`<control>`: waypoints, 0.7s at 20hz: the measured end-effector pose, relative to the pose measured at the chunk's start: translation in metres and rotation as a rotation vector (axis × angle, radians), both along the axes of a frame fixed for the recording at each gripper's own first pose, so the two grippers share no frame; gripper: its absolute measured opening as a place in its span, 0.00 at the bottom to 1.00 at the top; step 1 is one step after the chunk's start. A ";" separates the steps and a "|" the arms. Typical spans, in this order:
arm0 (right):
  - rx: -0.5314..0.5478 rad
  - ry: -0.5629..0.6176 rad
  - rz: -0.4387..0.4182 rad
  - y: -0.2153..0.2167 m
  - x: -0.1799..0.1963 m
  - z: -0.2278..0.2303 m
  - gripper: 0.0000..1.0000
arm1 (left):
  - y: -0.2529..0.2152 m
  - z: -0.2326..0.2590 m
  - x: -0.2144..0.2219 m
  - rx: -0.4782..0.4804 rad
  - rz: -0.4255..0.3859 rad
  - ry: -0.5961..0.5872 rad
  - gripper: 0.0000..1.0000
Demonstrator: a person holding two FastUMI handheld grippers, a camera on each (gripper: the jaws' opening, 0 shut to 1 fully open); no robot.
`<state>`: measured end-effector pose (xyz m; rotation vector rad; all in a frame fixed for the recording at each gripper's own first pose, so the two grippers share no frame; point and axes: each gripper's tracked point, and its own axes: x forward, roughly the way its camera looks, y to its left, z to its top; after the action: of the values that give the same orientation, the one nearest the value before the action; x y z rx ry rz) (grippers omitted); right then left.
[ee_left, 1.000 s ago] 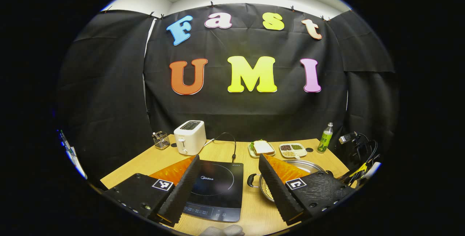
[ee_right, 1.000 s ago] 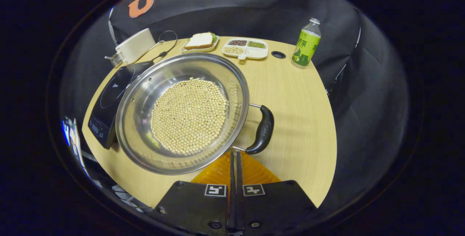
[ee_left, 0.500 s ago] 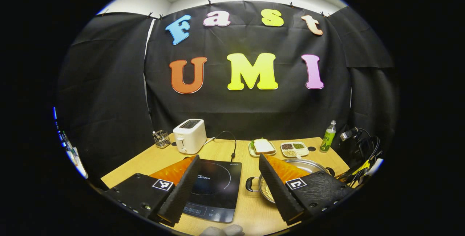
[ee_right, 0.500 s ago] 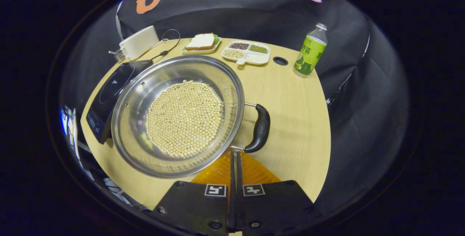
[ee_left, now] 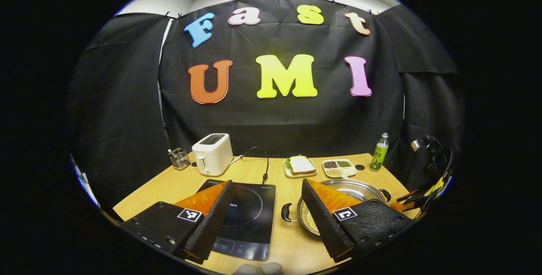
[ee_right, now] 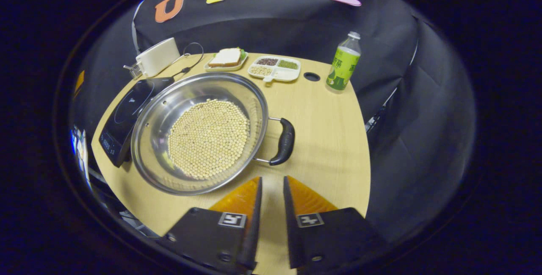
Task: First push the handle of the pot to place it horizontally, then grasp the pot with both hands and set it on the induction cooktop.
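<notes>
My left tool (ee_left: 266, 194) hangs above the near edge of the worktop (ee_left: 279, 171) with its fingers spread wide, gripping nothing; between them I look down on the black induction cooktop (ee_left: 245, 220) and, just to its right, the steel pot (ee_left: 351, 188) with its near black handle (ee_left: 286, 212) pointing toward the cooktop. My right tool (ee_right: 272, 178) is released too, its fingers parted by a narrow gap and holding nothing, poised just short of the pot's rim. From the right gripper view the pot (ee_right: 169, 114) sits on the worktop (ee_right: 330, 139) beside the induction cooktop (ee_right: 123, 114), its floor covered with pale round beans (ee_right: 207, 137). Its black side handle (ee_right: 284, 141) juts to the right, a little ahead of my fingertips and not touching them. At the far side of the worktop stand a white toaster (ee_right: 157, 56), a plate with a sandwich (ee_right: 225, 57), a divided dish of grains (ee_right: 274, 66) and a green-labelled bottle (ee_right: 343, 63). In the left gripper view a small wire caddy (ee_left: 179, 158) sits left of the toaster (ee_left: 211, 153).
</notes>
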<state>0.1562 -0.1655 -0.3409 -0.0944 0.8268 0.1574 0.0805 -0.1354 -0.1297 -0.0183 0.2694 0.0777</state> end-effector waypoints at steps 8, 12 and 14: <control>0.058 -0.070 -0.027 0.003 0.000 0.018 0.84 | -0.016 -0.049 0.015 -0.018 -0.058 0.094 0.97; 0.086 -0.072 -0.028 0.011 0.015 0.020 0.87 | -0.027 -0.080 0.027 -0.032 -0.083 0.159 0.97; 0.090 -0.071 -0.030 0.012 0.026 0.019 0.87 | -0.033 -0.094 0.035 -0.052 -0.091 0.189 0.97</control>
<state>0.1822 -0.1532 -0.3218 -0.0026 0.7484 0.1619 0.1150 -0.1685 -0.2242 -0.0504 0.4602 -0.0186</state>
